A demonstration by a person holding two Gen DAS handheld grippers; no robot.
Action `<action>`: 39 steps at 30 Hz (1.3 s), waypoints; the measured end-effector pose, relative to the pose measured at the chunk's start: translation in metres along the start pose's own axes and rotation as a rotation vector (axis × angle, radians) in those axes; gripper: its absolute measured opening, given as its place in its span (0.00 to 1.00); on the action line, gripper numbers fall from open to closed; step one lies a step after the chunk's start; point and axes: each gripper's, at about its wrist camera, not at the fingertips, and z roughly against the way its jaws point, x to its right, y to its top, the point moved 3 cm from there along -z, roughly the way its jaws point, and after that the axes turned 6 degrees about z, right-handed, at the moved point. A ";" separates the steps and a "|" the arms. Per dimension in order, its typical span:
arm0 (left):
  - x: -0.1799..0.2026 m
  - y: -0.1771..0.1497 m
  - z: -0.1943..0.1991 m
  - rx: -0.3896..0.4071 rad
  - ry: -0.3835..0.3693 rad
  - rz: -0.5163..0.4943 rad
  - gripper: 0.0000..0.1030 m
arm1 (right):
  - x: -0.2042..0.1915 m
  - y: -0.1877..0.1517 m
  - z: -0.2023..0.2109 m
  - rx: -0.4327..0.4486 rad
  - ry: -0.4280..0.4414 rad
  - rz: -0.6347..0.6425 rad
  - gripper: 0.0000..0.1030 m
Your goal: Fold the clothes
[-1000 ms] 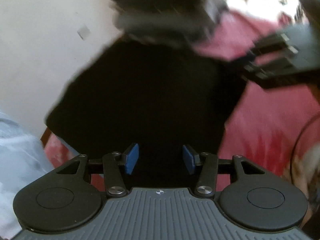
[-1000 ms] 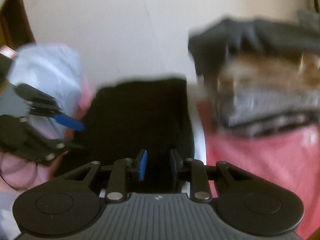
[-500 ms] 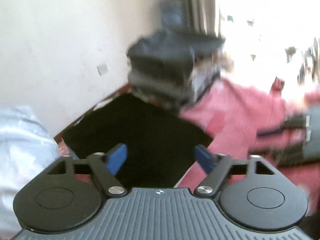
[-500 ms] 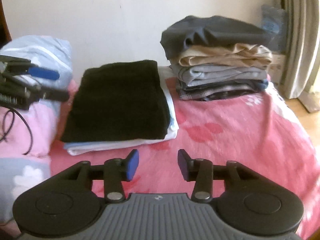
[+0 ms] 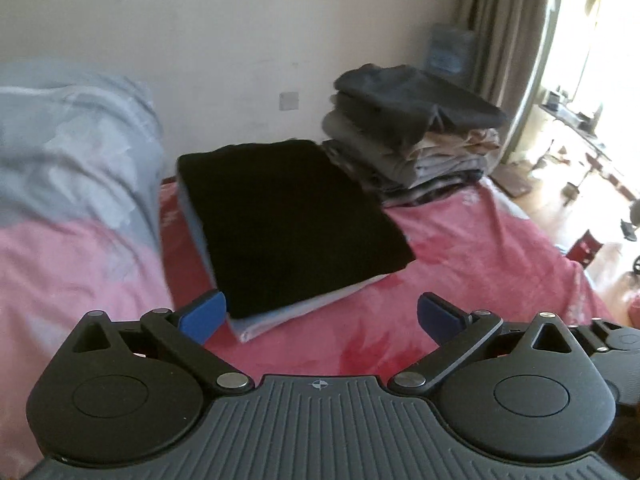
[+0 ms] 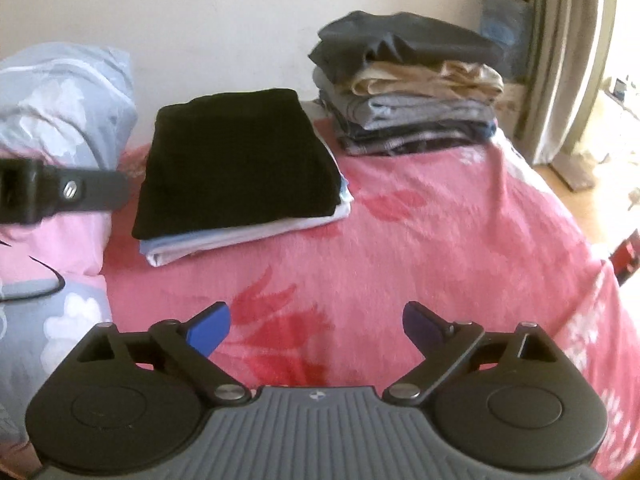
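The left gripper (image 5: 320,316) and right gripper (image 6: 316,326) have just been opening and now gape wide, empty. The folded black top (image 6: 236,160) rests on pale folds, far left on the bed (image 6: 440,248). A careless reach might nudge it or topple the tall stack (image 6: 408,84) just right. A pillow (image 6: 60,96) crowds the left.
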 end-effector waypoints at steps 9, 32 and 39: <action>-0.008 -0.012 0.000 -0.048 0.041 0.069 1.00 | 0.007 -0.018 0.008 -0.035 -0.082 -0.067 0.99; 0.027 -0.036 -0.012 -0.080 0.131 0.087 1.00 | 0.010 -0.013 0.014 -0.012 -0.269 0.017 0.99; 0.023 -0.032 -0.021 -0.091 0.176 0.089 0.99 | 0.016 -0.009 0.003 -0.019 -0.246 -0.023 0.99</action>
